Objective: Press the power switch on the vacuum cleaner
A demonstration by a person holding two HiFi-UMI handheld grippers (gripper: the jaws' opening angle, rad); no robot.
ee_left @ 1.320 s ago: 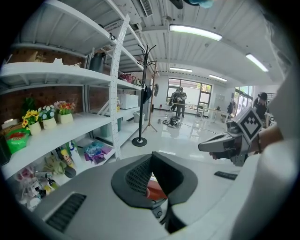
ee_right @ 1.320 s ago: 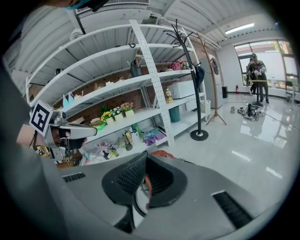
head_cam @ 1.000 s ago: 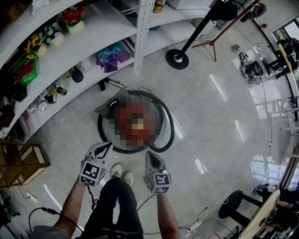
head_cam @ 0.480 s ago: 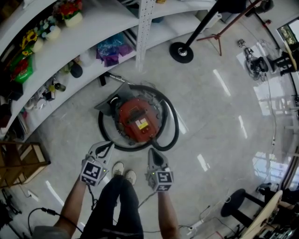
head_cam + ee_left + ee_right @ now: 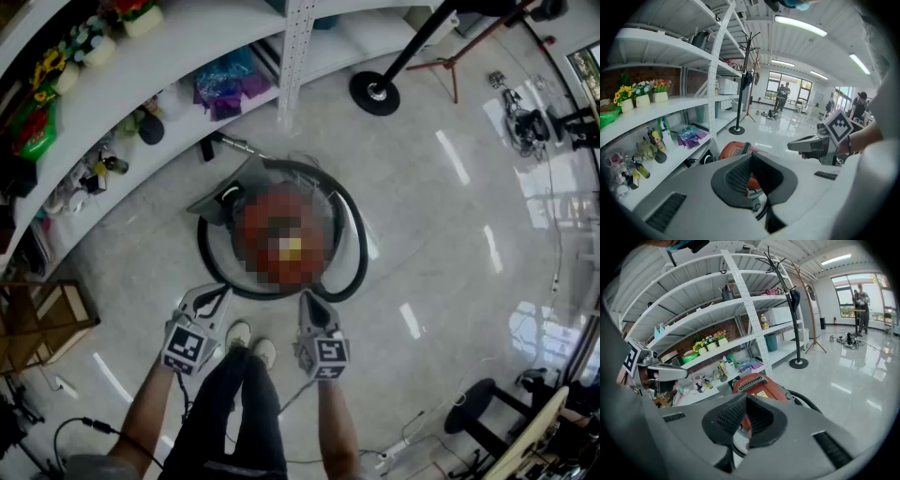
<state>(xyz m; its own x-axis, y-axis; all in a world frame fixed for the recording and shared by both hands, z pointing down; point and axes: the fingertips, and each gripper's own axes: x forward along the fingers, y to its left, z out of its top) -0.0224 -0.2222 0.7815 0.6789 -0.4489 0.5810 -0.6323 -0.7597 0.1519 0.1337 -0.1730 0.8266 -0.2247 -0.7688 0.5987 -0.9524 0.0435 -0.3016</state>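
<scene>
A red canister vacuum cleaner (image 5: 281, 239) sits on the pale floor, ringed by its black hose (image 5: 349, 253), with its grey floor head (image 5: 225, 202) toward the shelving. A mosaic patch hides its top in the head view. My left gripper (image 5: 212, 298) and right gripper (image 5: 308, 309) hover side by side just short of the vacuum's near edge, both shut and holding nothing. The left gripper view has the red body (image 5: 736, 150) beyond the left gripper (image 5: 752, 180) and the other gripper (image 5: 820, 143) to the right. The red body (image 5: 757, 385) with its vent grille lies past the right gripper (image 5: 745, 423).
Curved white shelves (image 5: 141, 84) with flower pots, bottles and a purple bag run along the left. A coat stand's round base (image 5: 375, 94) and a wooden tripod stand behind the vacuum. A wooden crate (image 5: 37, 319) is left, a black stool (image 5: 469, 408) right. My shoes (image 5: 248, 342) are between the grippers.
The head view has drifted, so the shelves and stand base sit slightly higher and further right. Both grippers hold about the same place, shut, short of the vacuum.
</scene>
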